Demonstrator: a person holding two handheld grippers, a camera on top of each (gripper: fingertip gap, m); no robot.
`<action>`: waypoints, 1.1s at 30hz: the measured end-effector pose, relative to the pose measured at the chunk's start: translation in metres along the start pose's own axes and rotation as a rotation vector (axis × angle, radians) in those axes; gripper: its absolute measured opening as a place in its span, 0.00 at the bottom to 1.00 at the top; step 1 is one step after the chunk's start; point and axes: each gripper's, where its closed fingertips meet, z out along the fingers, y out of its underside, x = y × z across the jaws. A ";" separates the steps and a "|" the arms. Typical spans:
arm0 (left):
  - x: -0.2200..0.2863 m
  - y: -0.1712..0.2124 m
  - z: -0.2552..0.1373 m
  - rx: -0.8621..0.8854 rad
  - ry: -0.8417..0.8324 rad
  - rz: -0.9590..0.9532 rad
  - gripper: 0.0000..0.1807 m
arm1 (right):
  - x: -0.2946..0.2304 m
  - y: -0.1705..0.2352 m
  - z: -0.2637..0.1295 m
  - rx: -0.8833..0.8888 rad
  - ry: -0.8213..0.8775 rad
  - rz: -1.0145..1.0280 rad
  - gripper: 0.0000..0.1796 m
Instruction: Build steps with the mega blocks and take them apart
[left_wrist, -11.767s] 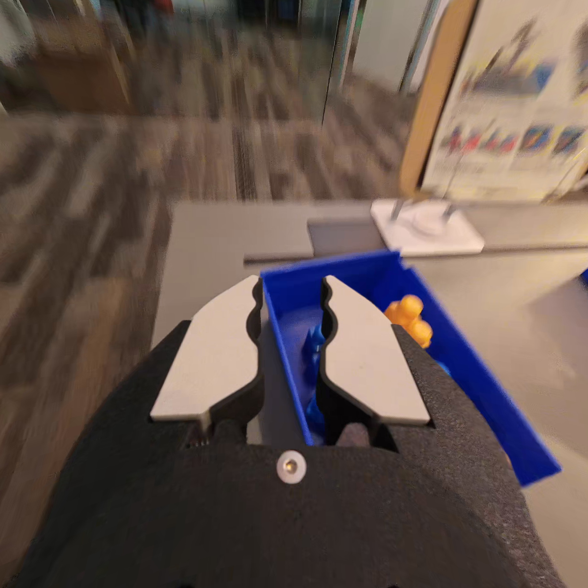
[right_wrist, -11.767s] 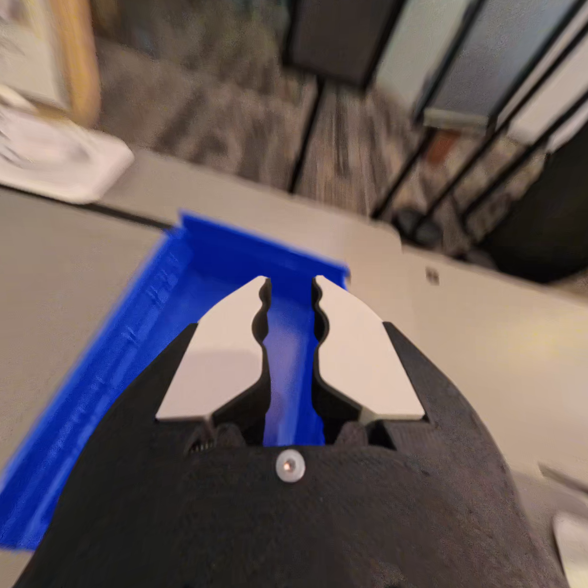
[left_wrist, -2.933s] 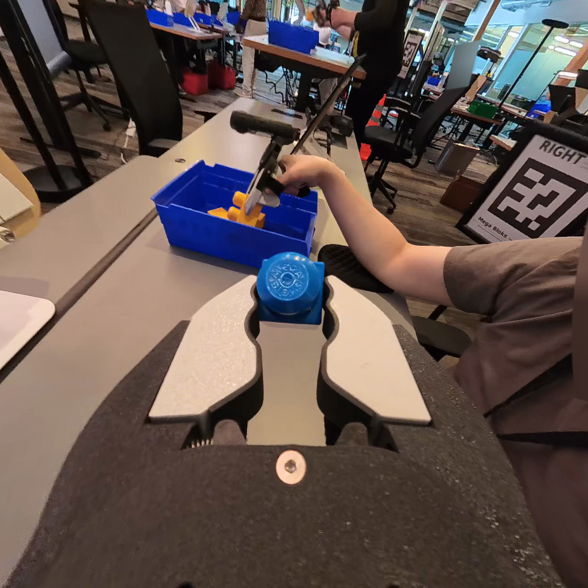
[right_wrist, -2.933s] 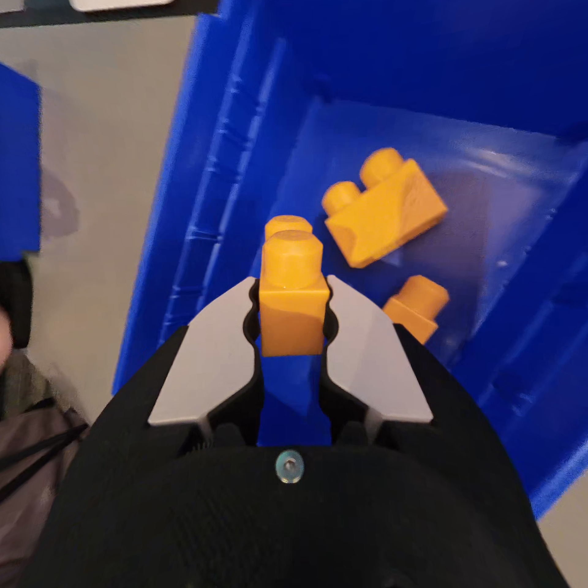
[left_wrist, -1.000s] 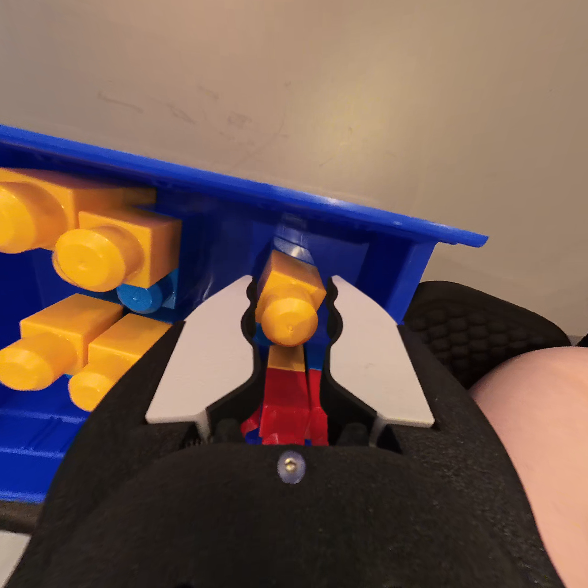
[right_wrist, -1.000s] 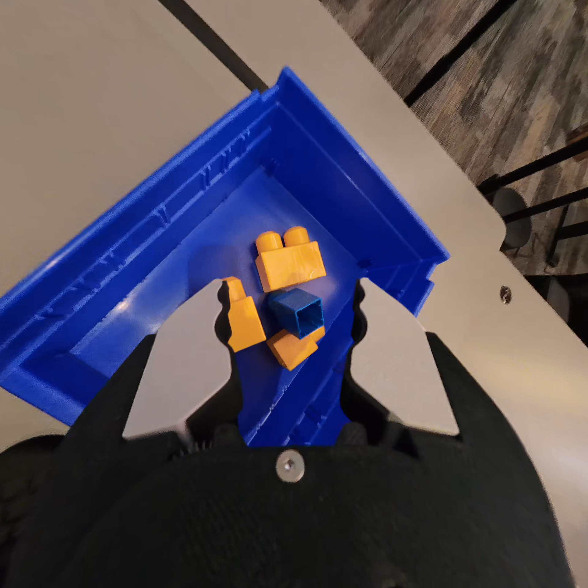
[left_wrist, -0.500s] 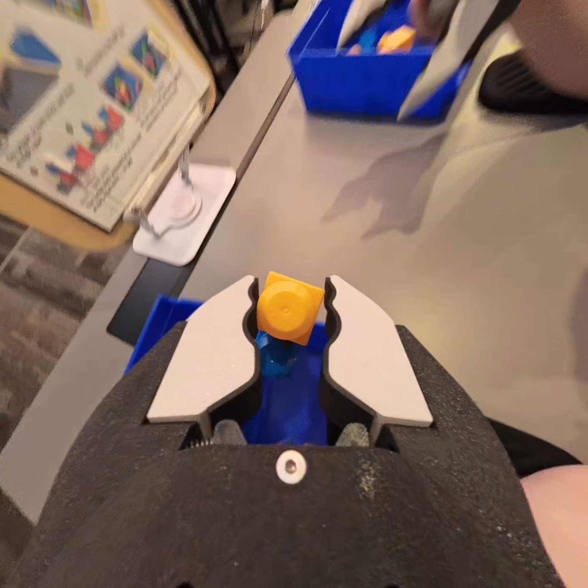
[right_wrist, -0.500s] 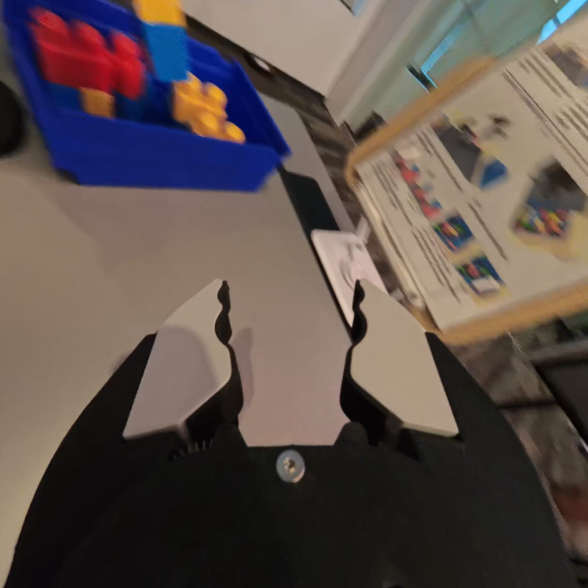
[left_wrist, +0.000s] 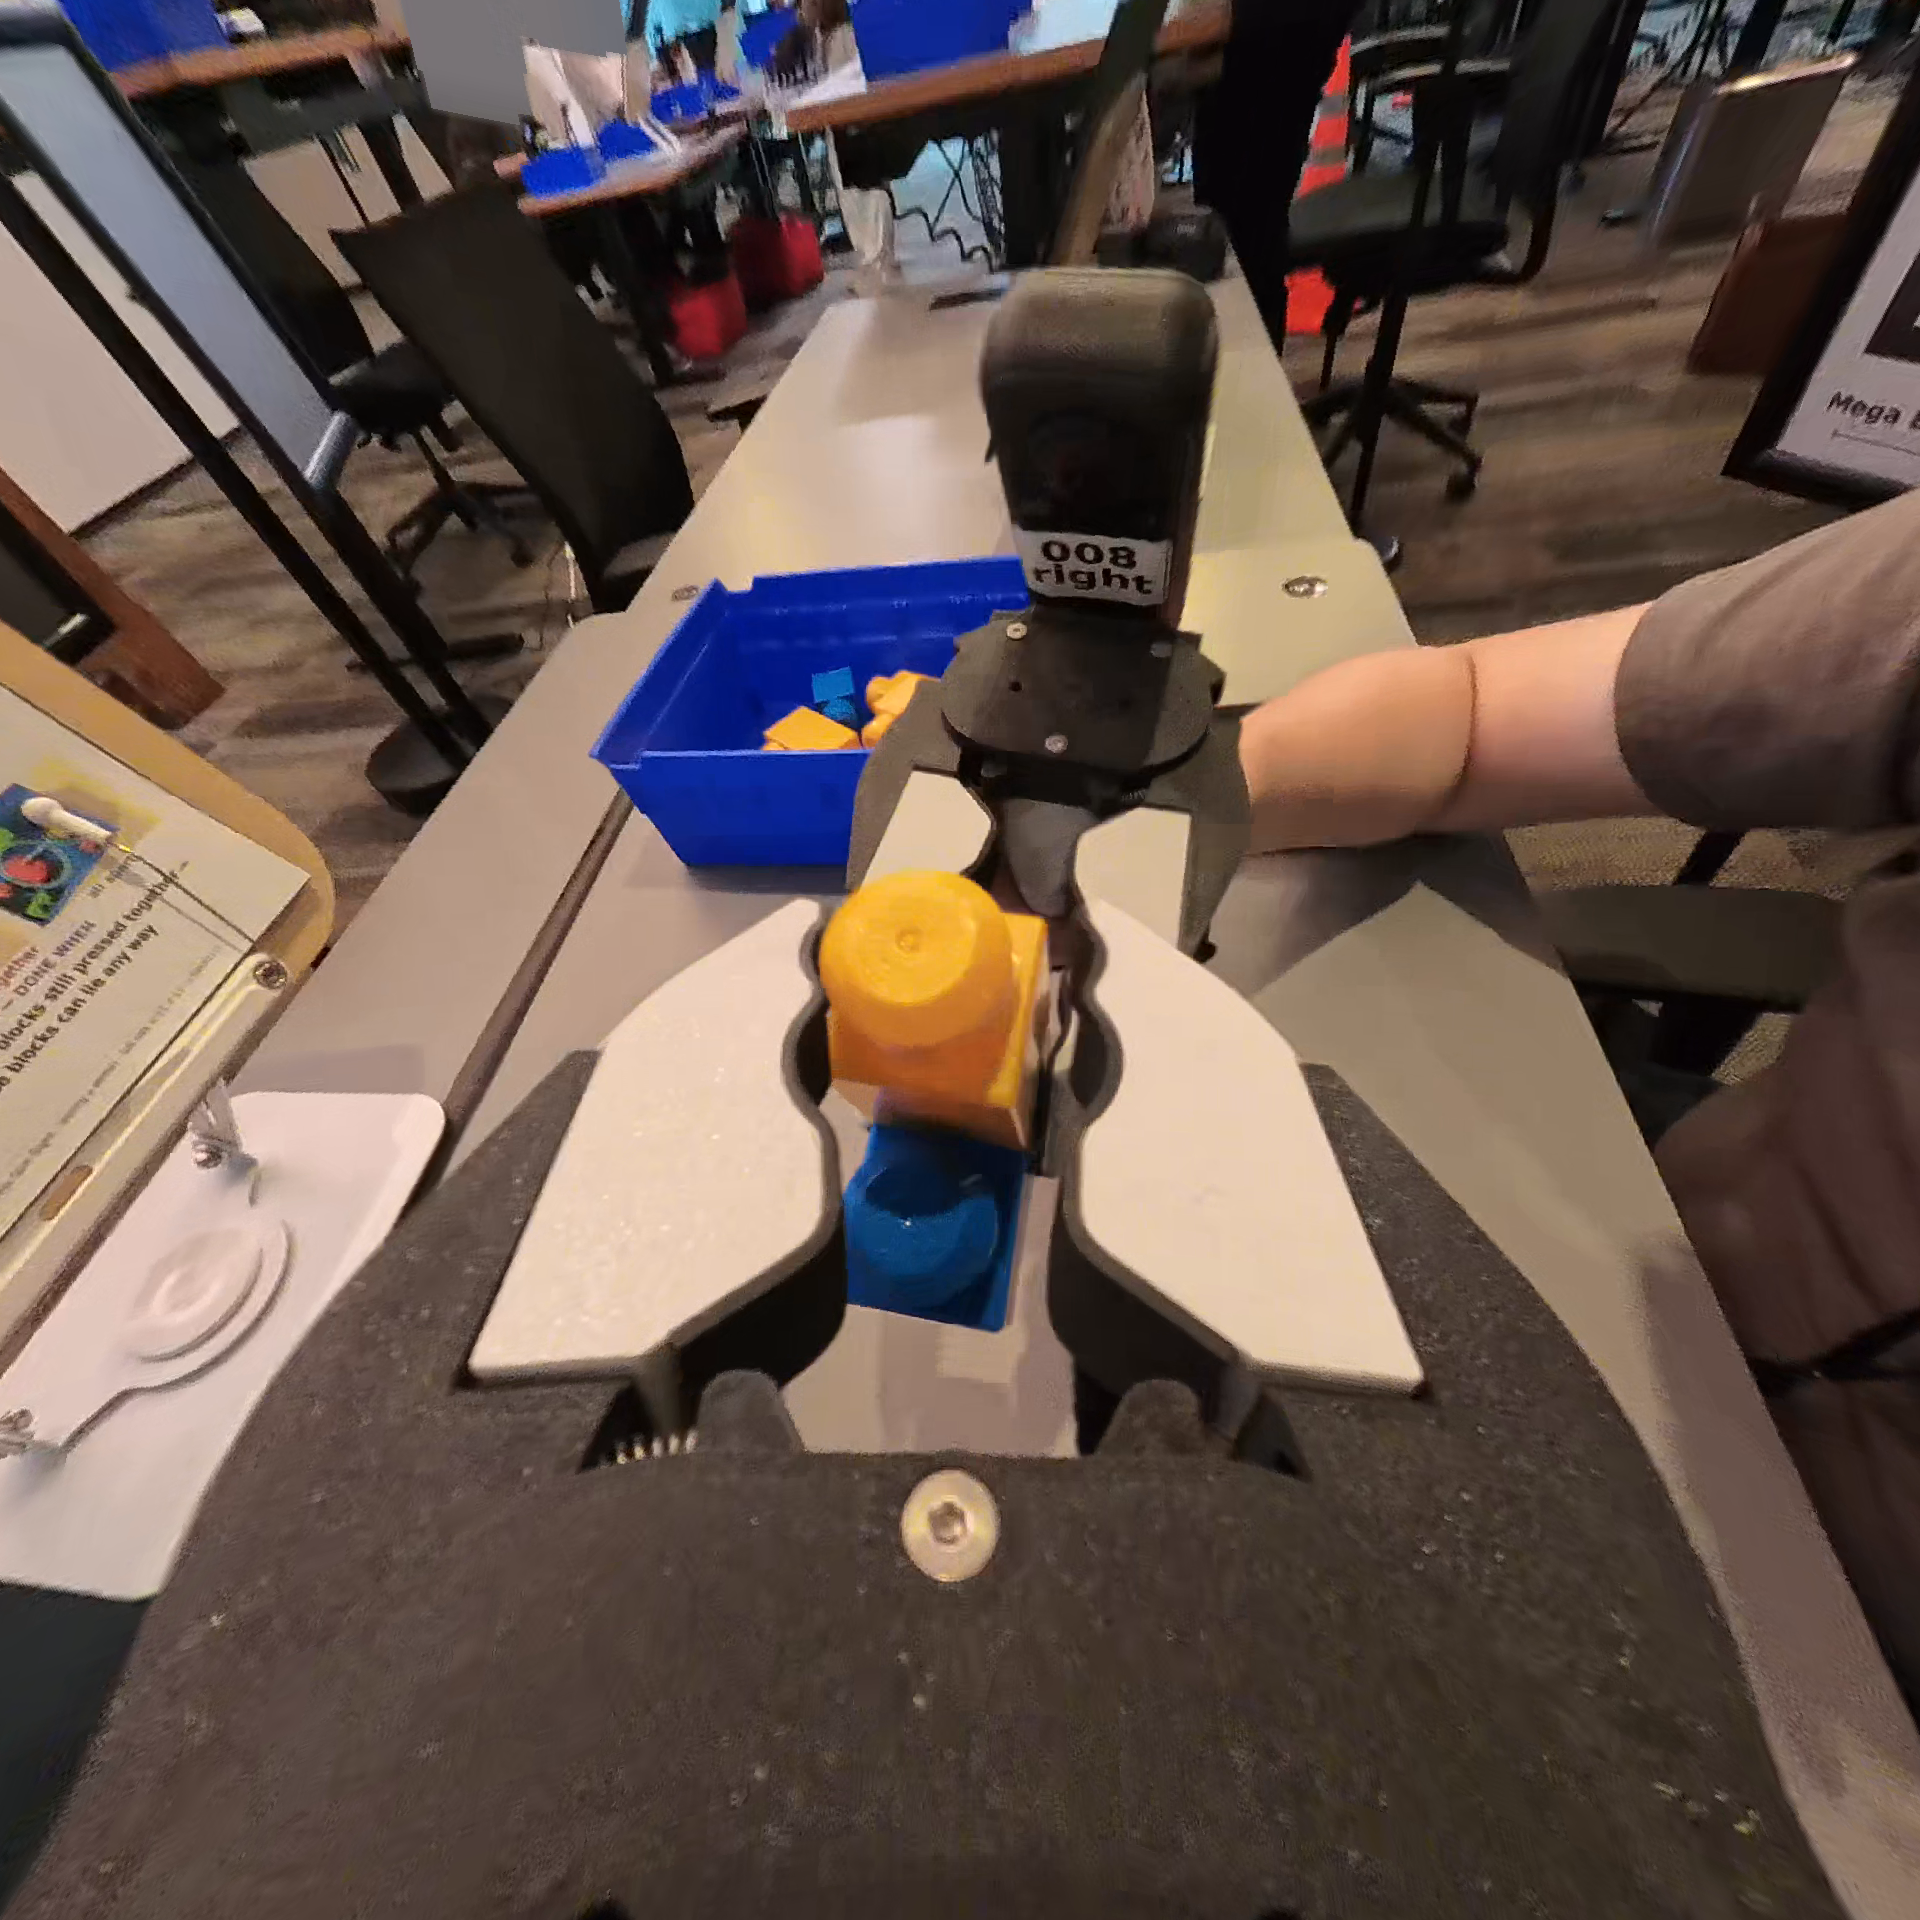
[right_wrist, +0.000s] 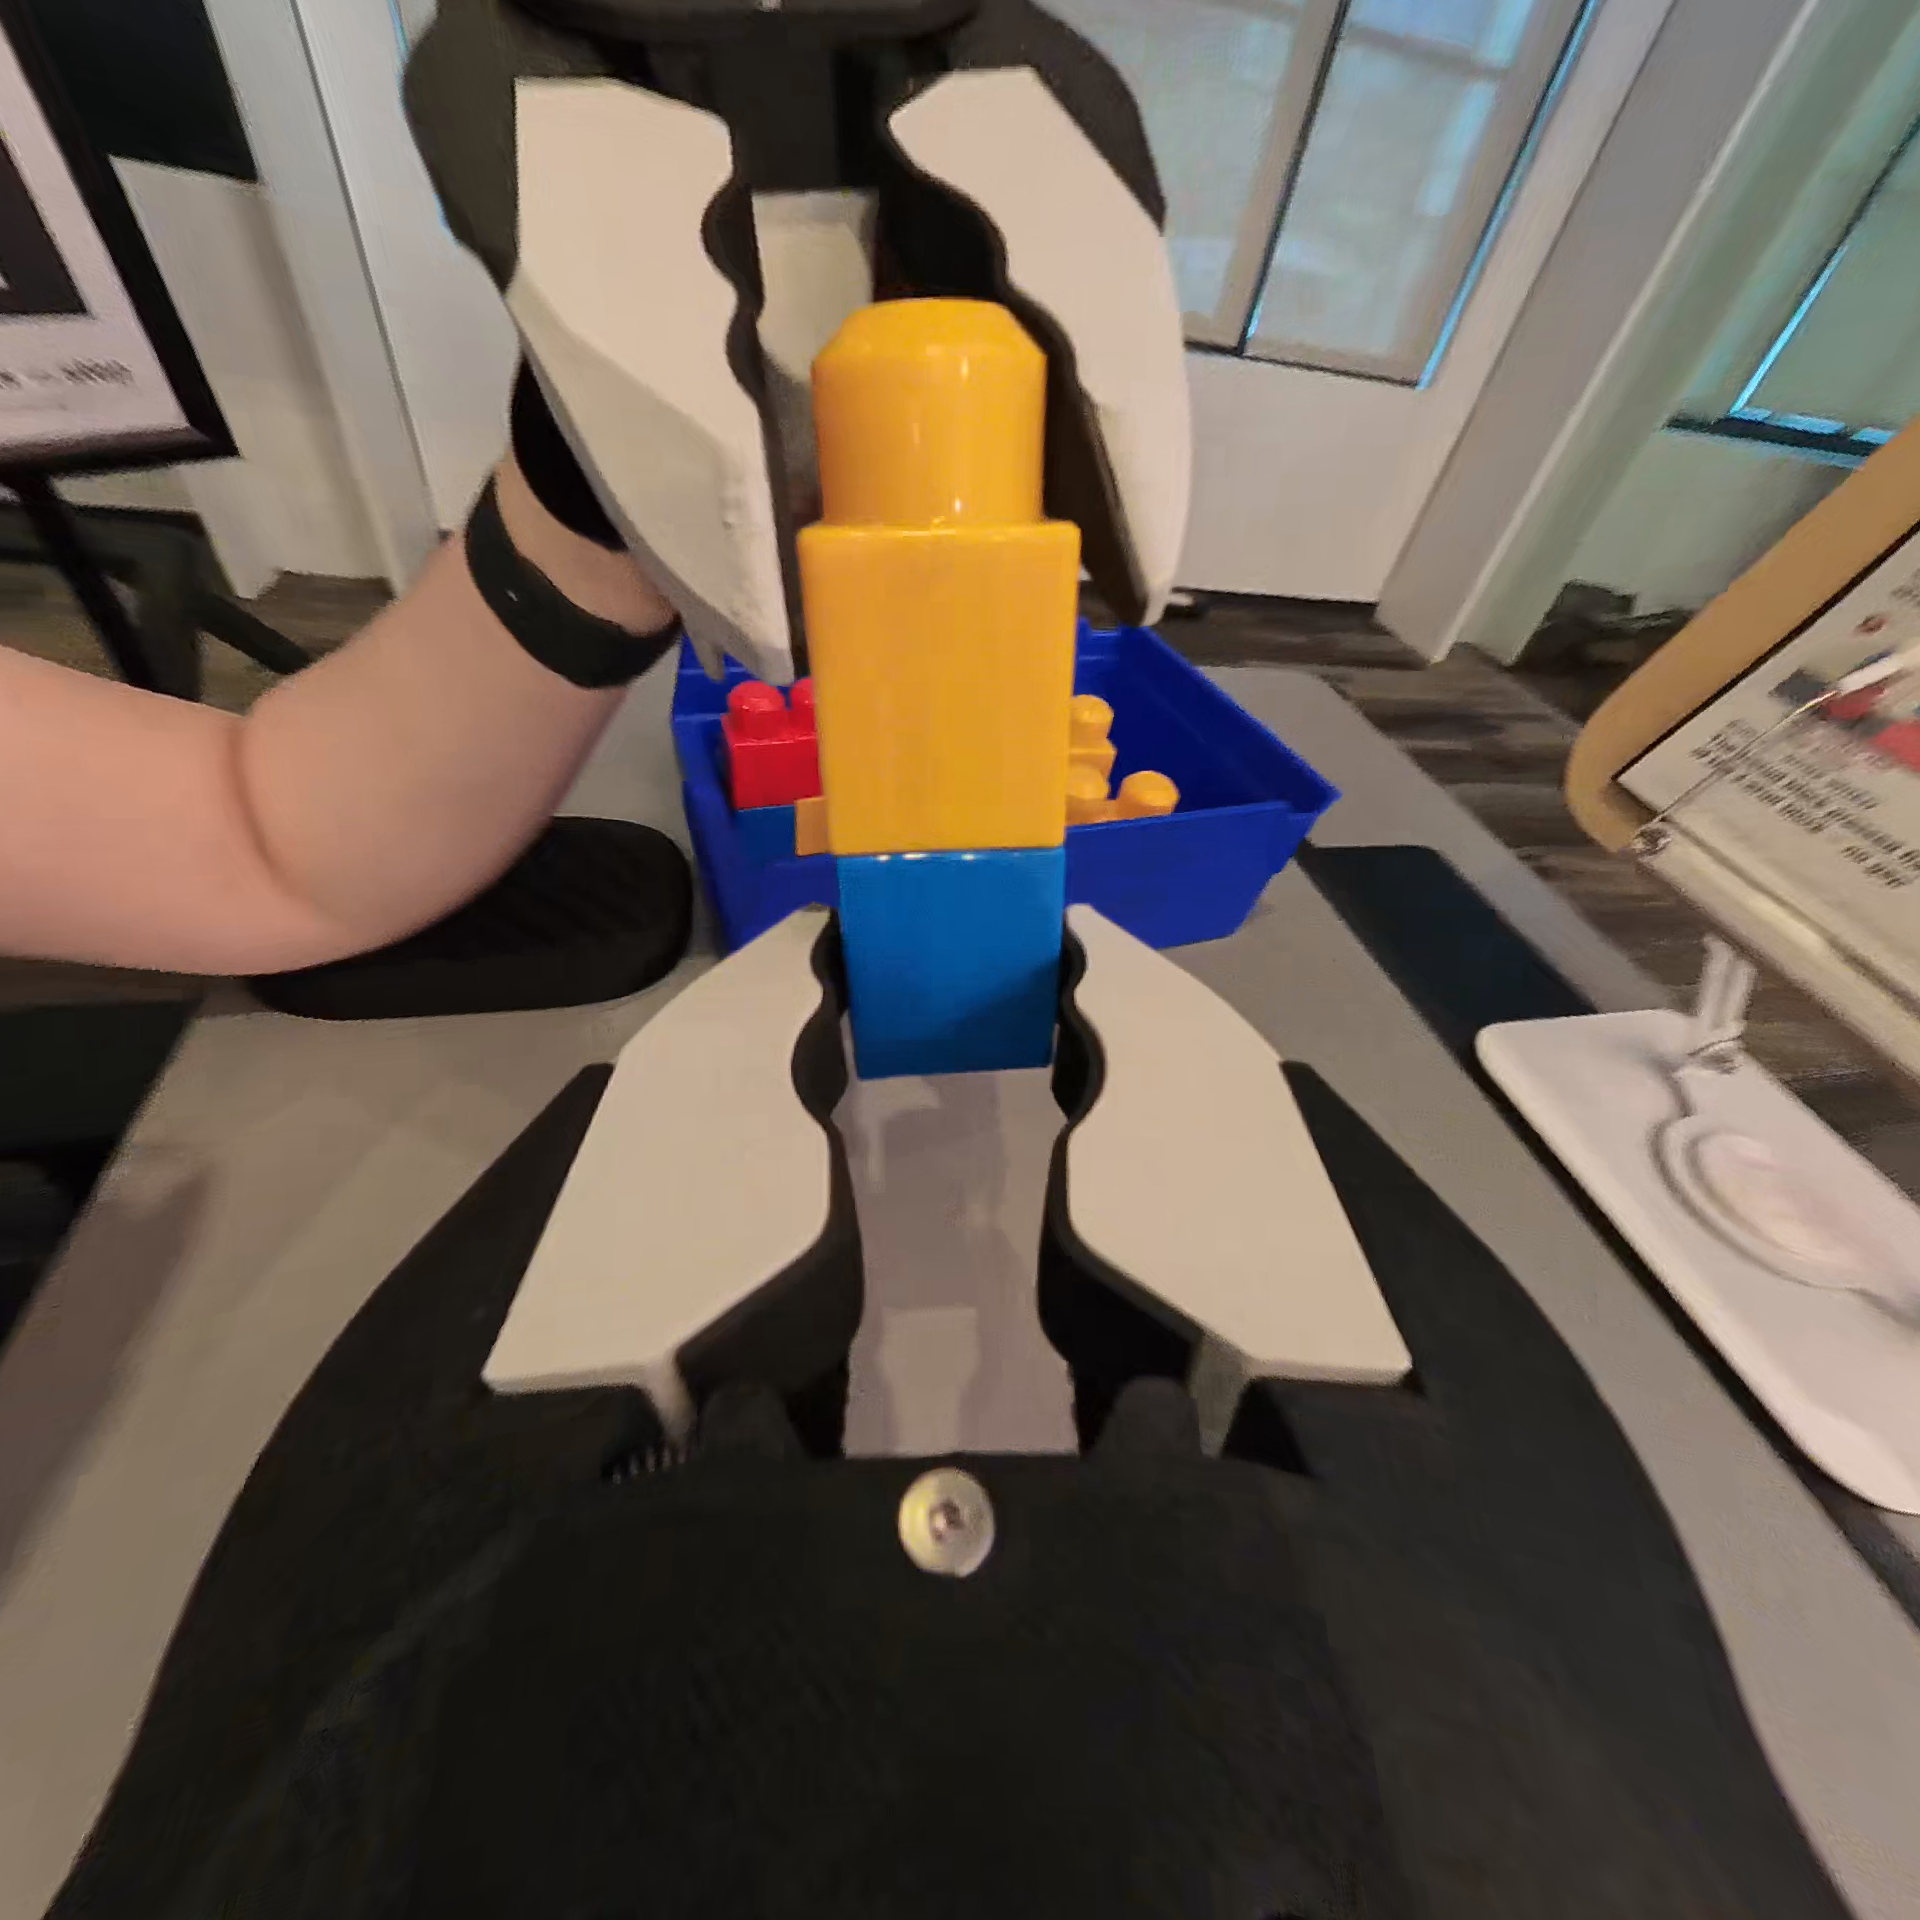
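An orange block (left_wrist: 914, 997) sits pressed on a blue block (left_wrist: 925, 1236), whose free stud shows nearer the camera. The stack is over the grey table (left_wrist: 1403, 1039). My left gripper (left_wrist: 940, 925) comes from above and is shut on the orange block. My right gripper (right_wrist: 945, 935) comes in low from the opposite side and is shut on the blue block (right_wrist: 951, 966), under the orange block (right_wrist: 935, 707). The left gripper (right_wrist: 935, 623) also shows in the right wrist view, and the right gripper (left_wrist: 1029, 904) in the left wrist view.
A blue bin (left_wrist: 727, 790) with orange and blue blocks stands behind the right gripper. Another blue bin (right_wrist: 1174, 873) holds a red block (right_wrist: 764, 748) and orange blocks (right_wrist: 1122, 800). An instruction board on a white stand (right_wrist: 1714, 1195) is at the table's side. A black pad (right_wrist: 499, 914) lies under the person's arm (right_wrist: 312, 810). Some 6 cm of space lies between my two pairs of fingers.
My left gripper has carried the orange block from over its bin to the middle of the table. My right gripper, open and empty half a second ago, has shut on the blue block.
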 end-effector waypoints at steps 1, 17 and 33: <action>0.000 0.004 0.003 0.002 0.008 0.006 0.26 | 0.001 0.000 -0.002 0.006 -0.024 0.029 0.21; -0.014 -0.006 0.021 0.103 0.094 -0.267 0.20 | 0.011 -0.004 -0.037 -0.102 -0.160 0.219 0.21; -0.035 -0.029 -0.039 0.285 0.033 -0.281 0.20 | 0.184 0.143 -0.282 -0.634 0.675 0.656 0.21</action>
